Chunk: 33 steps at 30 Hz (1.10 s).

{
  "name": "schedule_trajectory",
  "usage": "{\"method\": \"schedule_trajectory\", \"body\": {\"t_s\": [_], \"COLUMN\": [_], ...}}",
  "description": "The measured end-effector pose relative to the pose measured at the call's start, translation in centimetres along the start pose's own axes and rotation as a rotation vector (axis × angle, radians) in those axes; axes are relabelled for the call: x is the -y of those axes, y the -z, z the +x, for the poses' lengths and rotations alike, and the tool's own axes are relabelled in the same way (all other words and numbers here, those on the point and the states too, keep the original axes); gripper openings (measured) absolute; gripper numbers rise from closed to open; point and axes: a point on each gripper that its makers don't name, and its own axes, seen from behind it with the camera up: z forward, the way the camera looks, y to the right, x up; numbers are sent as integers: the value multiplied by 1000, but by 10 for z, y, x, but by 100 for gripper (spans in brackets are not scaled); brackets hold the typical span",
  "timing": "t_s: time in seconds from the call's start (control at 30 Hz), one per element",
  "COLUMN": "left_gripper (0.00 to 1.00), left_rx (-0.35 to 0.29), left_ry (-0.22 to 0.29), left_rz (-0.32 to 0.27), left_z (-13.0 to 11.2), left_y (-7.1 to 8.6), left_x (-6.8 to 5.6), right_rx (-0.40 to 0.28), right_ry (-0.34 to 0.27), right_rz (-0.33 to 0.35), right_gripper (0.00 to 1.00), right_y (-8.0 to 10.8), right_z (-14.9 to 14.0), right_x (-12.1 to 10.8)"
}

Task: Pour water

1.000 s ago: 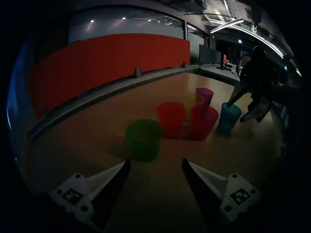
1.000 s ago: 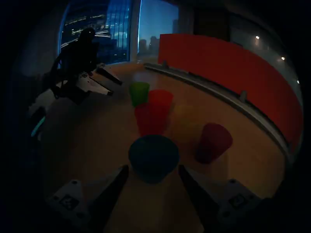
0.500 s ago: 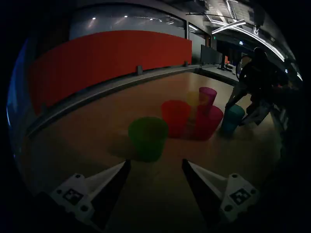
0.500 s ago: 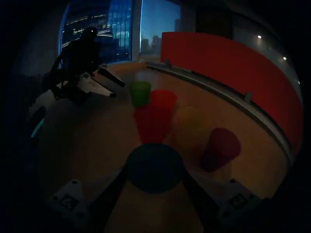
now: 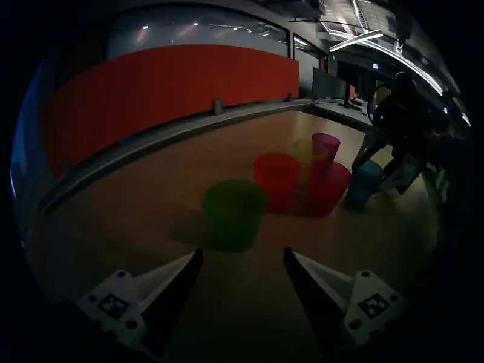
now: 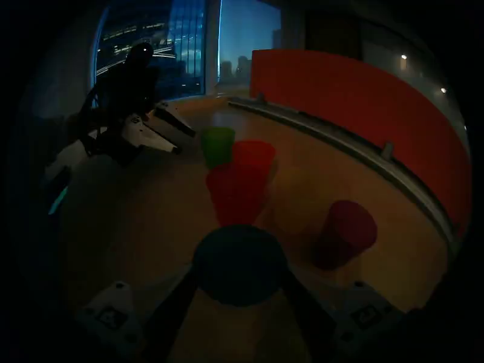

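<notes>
left gripper (image 5: pixel 242 254) wide open, empty, green cup (image 5: pixel 233 212) just ahead on table (image 5: pixel 145 206). we see teal cup (image 6: pixel 240 260) standing between fingers of right gripper (image 6: pixel 240 279); whether clamped, we cannot tell. we judge nothing poured yet: grasp, lift, tilt all left.

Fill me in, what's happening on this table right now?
A person holds a gripper in each hand over a wooden table of coloured cups. The right gripper has the teal cup between its fingers; too dim to tell if they grip it. The left gripper is open, facing the green cup. No pouring yet.
</notes>
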Motion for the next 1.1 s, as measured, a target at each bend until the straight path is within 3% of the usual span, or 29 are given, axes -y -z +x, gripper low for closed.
{"method": "schedule_trajectory", "body": {"t_s": [1.1], "left_gripper": [98], "left_rx": [0], "left_ry": [2], "left_rz": [-6], "left_z": [30], "left_y": [-60], "left_x": [10], "right_rx": [-97], "right_ry": [2], "right_rz": [-29], "right_gripper": [96], "right_y": [31], "right_z": [32], "right_x": [-10]}}
